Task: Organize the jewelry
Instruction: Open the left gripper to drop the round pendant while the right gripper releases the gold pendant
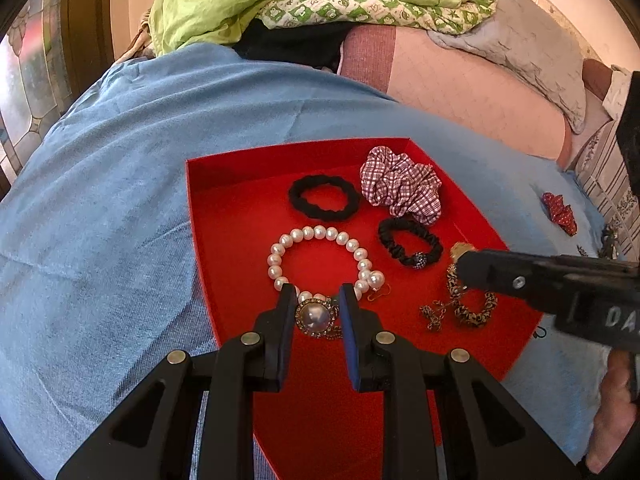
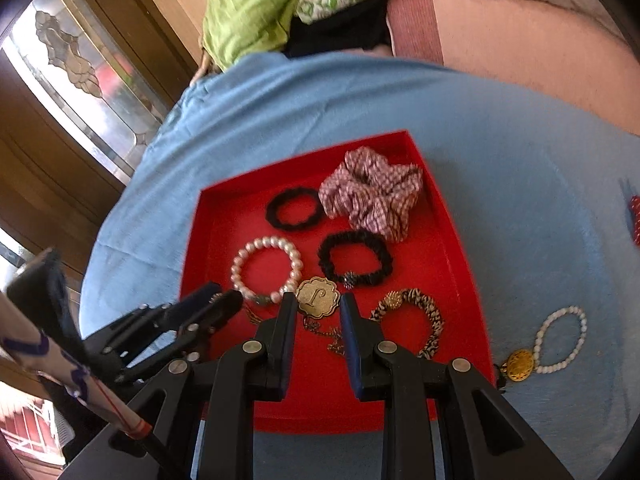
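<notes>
Ok, status. My left fingers (image 1: 318, 300) sit tight on both edges of the round pearl-faced clasp (image 1: 316, 316) of the pearl bracelet (image 1: 320, 258). That looks clamped; no gap visible at either pad. The bracelet's loop lies flat on the floor of the red tray (image 1: 208, 208), near its middle.

My right fingers (image 2: 318, 300) are clamped on the gold medallion (image 2: 318, 298), pads on its two sides and its chain (image 2: 334, 340) hanging below. From the left camera, those fingers sit just above the tray's right part, with the medallion at the tips.

A leopard-print bracelet (image 2: 424, 320) lies in the tray just right of the medallion. Behind it is a black scrunchie with a dark bead (image 2: 354, 264). Further back are a plain black scrunchie (image 2: 294, 208) and a checked scrunchie (image 2: 372, 192), touching or nearly touching each other.

The tray sits on a blue cloth (image 2: 520, 160). Out on the cloth, right of the tray, lies a white bead bracelet (image 2: 560, 340) with a gold disc. Well to the right is a red patterned fabric piece (image 1: 560, 208).
</notes>
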Demonstrator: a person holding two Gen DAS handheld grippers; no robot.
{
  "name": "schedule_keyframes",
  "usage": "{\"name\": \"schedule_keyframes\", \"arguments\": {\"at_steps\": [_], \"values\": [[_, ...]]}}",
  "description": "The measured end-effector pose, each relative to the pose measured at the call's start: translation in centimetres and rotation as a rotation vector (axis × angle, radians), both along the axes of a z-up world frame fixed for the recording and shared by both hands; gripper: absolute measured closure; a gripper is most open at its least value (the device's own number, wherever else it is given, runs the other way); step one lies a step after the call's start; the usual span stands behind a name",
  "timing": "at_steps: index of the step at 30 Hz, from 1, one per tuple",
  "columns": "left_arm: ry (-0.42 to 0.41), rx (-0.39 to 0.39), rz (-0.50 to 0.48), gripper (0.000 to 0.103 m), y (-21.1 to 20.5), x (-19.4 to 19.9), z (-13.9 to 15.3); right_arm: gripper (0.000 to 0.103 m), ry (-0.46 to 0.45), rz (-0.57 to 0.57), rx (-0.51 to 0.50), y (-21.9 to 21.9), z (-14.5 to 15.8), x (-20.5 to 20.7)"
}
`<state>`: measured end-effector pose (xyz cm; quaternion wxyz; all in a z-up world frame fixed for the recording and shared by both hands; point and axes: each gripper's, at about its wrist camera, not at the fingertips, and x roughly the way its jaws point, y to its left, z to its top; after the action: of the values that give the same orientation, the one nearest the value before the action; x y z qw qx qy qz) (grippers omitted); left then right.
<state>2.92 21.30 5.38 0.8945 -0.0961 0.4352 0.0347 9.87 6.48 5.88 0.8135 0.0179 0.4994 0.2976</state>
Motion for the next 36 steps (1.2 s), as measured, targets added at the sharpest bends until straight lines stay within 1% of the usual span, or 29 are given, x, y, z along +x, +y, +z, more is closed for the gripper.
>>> {"name": "schedule_keyframes", "arguments": {"at_steps": [10, 18, 27, 36], "values": [[0.016, 0.014, 0.001, 0.082, 0.0, 0.1, -0.4, 0.079, 0.036, -0.006, -0.051, 1.0, -2.1, 1.1], [0.021, 0.017, 0.001, 0.082, 0.0, 0.2, -0.5, 0.079, 0.047, -0.011, -0.086, 1.5, -3.1, 1.7], [0.022, 0.019, 0.001, 0.082, 0.0, 0.2, -0.5, 0.077, 0.057, -0.018, -0.099, 1.9, -3.7, 2.0], [0.032, 0.027, 0.005, 0.082, 0.1, 0.2, -0.7, 0.077, 0.037, -0.017, -0.103, 1.8, -3.3, 1.8]]}}
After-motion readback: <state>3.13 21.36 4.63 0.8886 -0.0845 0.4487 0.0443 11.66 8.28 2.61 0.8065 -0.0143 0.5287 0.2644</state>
